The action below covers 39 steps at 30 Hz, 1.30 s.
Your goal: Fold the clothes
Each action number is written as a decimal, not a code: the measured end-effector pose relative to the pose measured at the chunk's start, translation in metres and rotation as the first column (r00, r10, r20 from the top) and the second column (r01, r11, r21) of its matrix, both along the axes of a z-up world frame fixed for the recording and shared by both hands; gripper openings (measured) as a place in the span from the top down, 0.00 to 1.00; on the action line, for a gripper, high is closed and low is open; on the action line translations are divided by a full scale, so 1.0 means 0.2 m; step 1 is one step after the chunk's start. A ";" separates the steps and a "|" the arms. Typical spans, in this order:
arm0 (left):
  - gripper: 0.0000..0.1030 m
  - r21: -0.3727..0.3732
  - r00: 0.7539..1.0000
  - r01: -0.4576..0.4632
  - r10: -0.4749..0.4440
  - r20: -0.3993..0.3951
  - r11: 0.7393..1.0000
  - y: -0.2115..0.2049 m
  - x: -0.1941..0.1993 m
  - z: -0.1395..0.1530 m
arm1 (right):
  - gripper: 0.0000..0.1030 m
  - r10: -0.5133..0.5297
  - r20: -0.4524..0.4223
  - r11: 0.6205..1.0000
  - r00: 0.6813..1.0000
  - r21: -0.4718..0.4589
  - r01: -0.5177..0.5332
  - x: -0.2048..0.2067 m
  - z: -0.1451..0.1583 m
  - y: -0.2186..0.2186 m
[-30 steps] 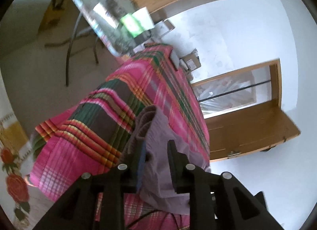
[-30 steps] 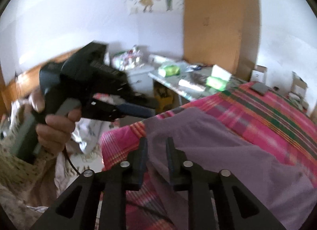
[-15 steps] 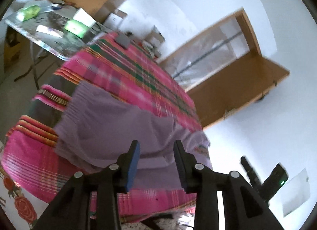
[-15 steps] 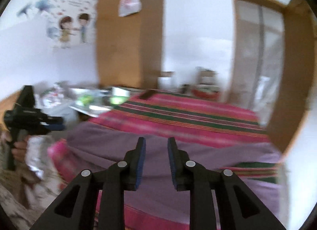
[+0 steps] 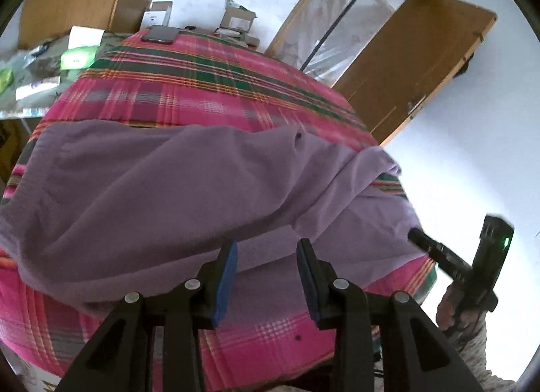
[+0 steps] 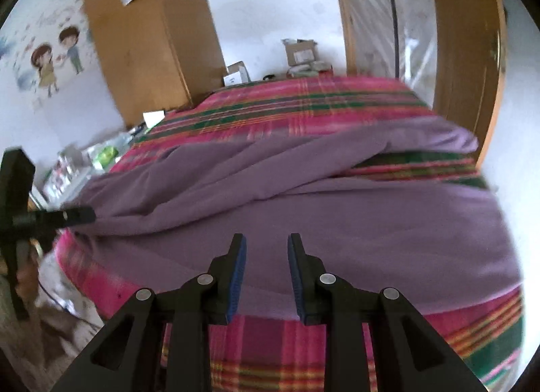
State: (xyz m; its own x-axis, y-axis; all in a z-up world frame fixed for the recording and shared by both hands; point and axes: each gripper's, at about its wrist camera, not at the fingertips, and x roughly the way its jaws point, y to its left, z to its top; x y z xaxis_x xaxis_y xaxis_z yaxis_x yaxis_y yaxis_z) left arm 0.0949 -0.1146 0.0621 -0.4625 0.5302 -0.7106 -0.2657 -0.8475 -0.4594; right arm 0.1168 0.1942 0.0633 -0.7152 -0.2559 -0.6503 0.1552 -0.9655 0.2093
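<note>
A purple garment (image 5: 162,182) lies spread and loosely creased across the pink plaid bed cover (image 5: 209,88). It also shows in the right wrist view (image 6: 337,209). My left gripper (image 5: 266,246) is open and empty, just above the garment's near edge. My right gripper (image 6: 266,240) is open and empty over the garment's near part. In the left wrist view the right gripper (image 5: 415,235) shows at the garment's right end. In the right wrist view the left gripper (image 6: 84,214) shows at the garment's left end.
A dark phone (image 5: 160,34) lies at the bed's far edge. Cardboard boxes (image 5: 236,20) stand behind the bed. A cluttered side table (image 5: 44,68) is at the left. A wooden door (image 5: 415,64) is open at the right. A wooden wardrobe (image 6: 145,54) stands beyond the bed.
Both grippers let go of the purple garment and opened. It now lies spread on the bed. Both grippers drew back to its near edge, well apart.
</note>
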 end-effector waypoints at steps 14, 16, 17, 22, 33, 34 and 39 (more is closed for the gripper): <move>0.64 -0.137 0.999 0.040 -0.042 -0.010 0.990 0.09 -0.04 -0.11 | 0.74 -0.084 0.075 0.974 0.994 -0.203 0.098 -0.40 -0.14 0.13; 0.64 -0.120 0.999 0.052 -0.051 0.009 0.991 0.09 -0.05 -0.13 | 0.74 -0.085 0.071 0.973 0.994 -0.207 0.098 -0.44 -0.13 0.14; 0.64 -0.111 0.998 0.054 -0.053 0.017 0.992 0.09 -0.05 -0.13 | 0.74 -0.087 0.067 0.974 0.994 -0.203 0.099 -0.47 -0.12 0.15; 0.64 -0.033 0.996 0.077 -0.075 0.042 0.996 0.05 -0.06 -0.17 | 0.67 -0.122 0.026 0.988 0.992 -0.097 0.124 -0.58 -0.05 0.12; 0.64 0.057 0.994 0.099 -0.102 0.049 0.993 -0.01 -0.06 -0.19 | 0.67 -0.172 0.152 0.985 0.973 0.040 0.168 -0.85 -0.14 0.00; 0.64 0.062 0.993 0.101 -0.104 0.049 0.993 -0.01 -0.06 -0.19 | 0.67 -0.185 0.169 0.983 0.968 0.035 0.181 -0.85 -0.15 0.01; 0.64 0.080 0.992 0.108 -0.112 0.051 0.991 -0.02 -0.08 -0.19 | 0.87 -0.207 0.185 0.978 0.961 0.027 0.205 -0.85 -0.16 0.06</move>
